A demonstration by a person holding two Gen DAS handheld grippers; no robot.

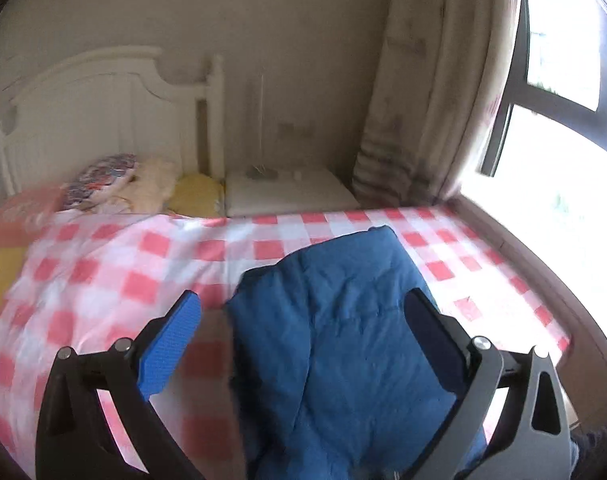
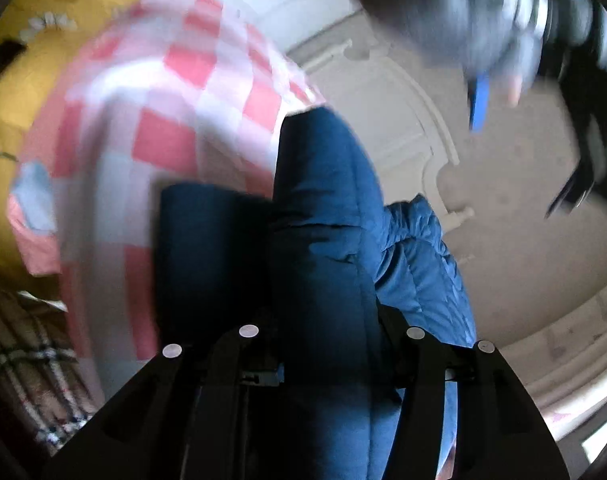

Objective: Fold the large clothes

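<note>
A puffy, quilted blue jacket (image 1: 343,340) lies folded on the red-and-white checked cloth (image 1: 115,264), filling the lower centre of the left wrist view. The left gripper (image 1: 307,316) is spread wide above it, pinching nothing. In the right wrist view a thick fold of the jacket (image 2: 327,240) runs between the right gripper (image 2: 303,248) fingers (whether the pads press it cannot be told). The upper right there is a blur, and the jacket's lower edge is cut off.

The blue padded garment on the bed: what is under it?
The blue garment lies on a red-and-white checked cloth spread over the bed. Whatever sits directly beneath it is covered.
</note>
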